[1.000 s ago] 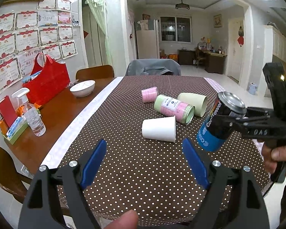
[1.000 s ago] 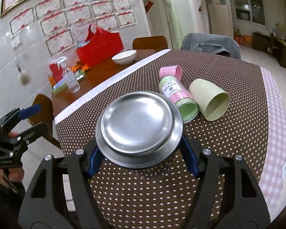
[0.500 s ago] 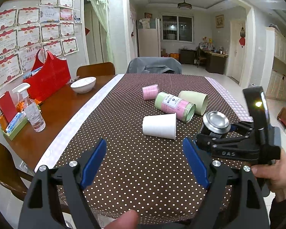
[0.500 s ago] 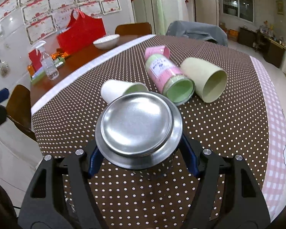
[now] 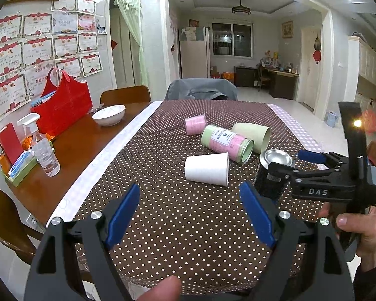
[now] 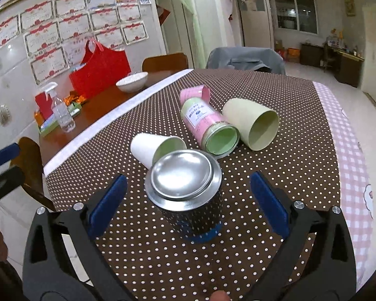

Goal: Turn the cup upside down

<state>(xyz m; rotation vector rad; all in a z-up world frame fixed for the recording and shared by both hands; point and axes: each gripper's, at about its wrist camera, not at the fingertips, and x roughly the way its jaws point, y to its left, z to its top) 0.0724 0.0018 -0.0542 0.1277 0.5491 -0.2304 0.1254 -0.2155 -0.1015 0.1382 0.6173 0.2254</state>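
Note:
A dark can-shaped cup with a silver metal bottom facing up stands upside down on the dotted tablecloth. It also shows in the left wrist view. My right gripper is open, its blue pads on either side of the cup and apart from it. My left gripper is open and empty over the near part of the cloth, left of the cup.
A white paper cup, a pink-green canister, a pale green cup and a small pink cup lie on their sides behind. A bowl, spray bottle and red bag stand on the bare wood at left.
The right gripper brought the cup down onto the cloth bottom-up, then opened and let it go. The left gripper has stayed still.

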